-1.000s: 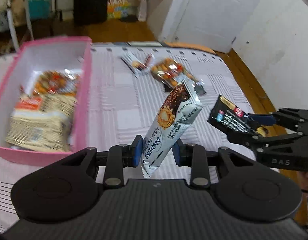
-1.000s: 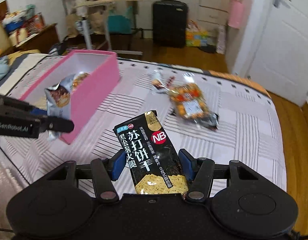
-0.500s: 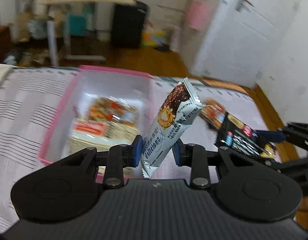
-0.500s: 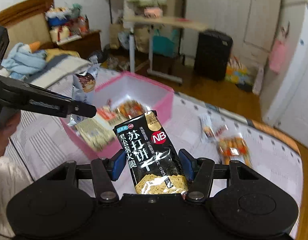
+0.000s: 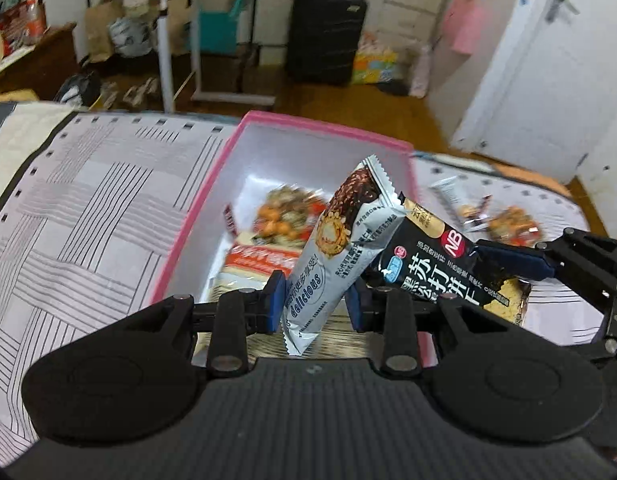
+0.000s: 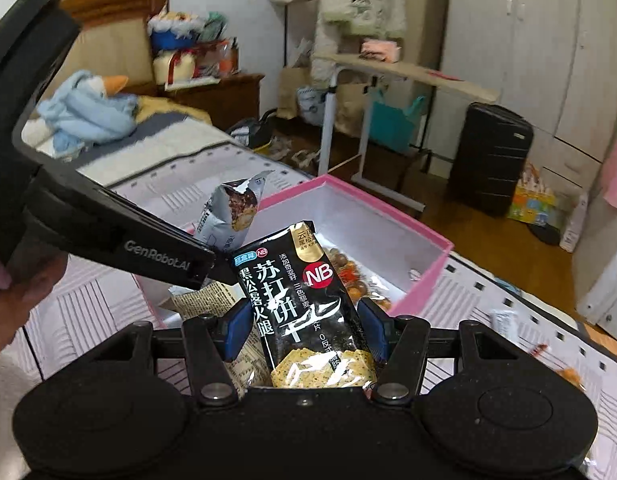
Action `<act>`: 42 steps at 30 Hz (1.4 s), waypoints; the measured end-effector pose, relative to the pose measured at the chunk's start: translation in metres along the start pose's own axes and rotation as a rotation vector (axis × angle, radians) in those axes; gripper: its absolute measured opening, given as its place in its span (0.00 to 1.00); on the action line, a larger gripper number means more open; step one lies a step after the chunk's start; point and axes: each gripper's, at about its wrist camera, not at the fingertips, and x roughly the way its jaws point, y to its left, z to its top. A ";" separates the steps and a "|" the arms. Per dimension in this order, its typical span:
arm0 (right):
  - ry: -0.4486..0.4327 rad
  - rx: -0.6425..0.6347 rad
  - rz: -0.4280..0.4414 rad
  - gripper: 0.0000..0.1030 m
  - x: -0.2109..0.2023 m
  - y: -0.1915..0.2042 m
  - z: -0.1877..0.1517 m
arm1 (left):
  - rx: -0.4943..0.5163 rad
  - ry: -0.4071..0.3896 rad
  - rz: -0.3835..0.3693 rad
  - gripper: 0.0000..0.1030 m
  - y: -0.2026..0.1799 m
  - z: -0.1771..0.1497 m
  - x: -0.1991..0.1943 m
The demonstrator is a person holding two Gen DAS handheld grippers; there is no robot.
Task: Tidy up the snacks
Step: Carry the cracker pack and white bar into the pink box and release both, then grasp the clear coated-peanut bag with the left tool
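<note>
Left gripper (image 5: pixel 314 306): blue pads clamped on a glossy grey bar wrapper (image 5: pixel 340 240), long and narrow with zigzag-crimped ends, tilted over the box.
Right gripper (image 6: pixel 306 328): clenched on a shiny black cracker pouch (image 6: pixel 304 300), flat and rectangular, over the box's near end, just right of the bar.
Pink box (image 5: pixel 196 216): rigid, rectangular, white inside; crinkly snack packs on its floor.
Bedspread (image 5: pixel 88 220): soft striped patchwork; two clear-wrapped snacks (image 5: pixel 508 224) lie far right.

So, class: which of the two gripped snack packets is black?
The black cracker packet in the right gripper; the left gripper holds a pale grey-blue bar wrapper.
</note>
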 end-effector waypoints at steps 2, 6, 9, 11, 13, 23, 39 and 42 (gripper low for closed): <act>0.024 -0.005 0.012 0.61 0.017 0.002 0.002 | -0.018 0.023 0.021 0.30 0.009 0.000 0.014; 0.059 0.005 0.025 0.63 0.042 0.007 0.001 | -0.043 0.068 0.061 0.32 0.019 -0.006 0.034; 0.057 0.042 0.058 0.71 0.047 0.004 -0.004 | -0.058 0.082 0.106 0.45 0.024 -0.010 0.044; 0.036 0.039 0.062 0.77 0.045 0.002 -0.006 | -0.077 0.092 0.087 0.53 0.030 -0.012 0.045; -0.001 0.062 0.072 0.77 0.033 -0.006 -0.009 | -0.088 0.083 0.064 0.59 0.034 -0.014 0.042; -0.083 0.103 -0.003 0.78 -0.047 -0.033 -0.022 | -0.043 0.019 -0.026 0.61 0.020 -0.017 0.003; -0.034 0.097 -0.196 0.81 -0.133 -0.062 -0.047 | 0.172 0.059 -0.240 0.69 -0.093 -0.010 -0.033; -0.031 0.082 -0.224 0.83 -0.136 -0.069 -0.053 | 0.162 0.075 -0.284 0.71 -0.112 -0.003 -0.027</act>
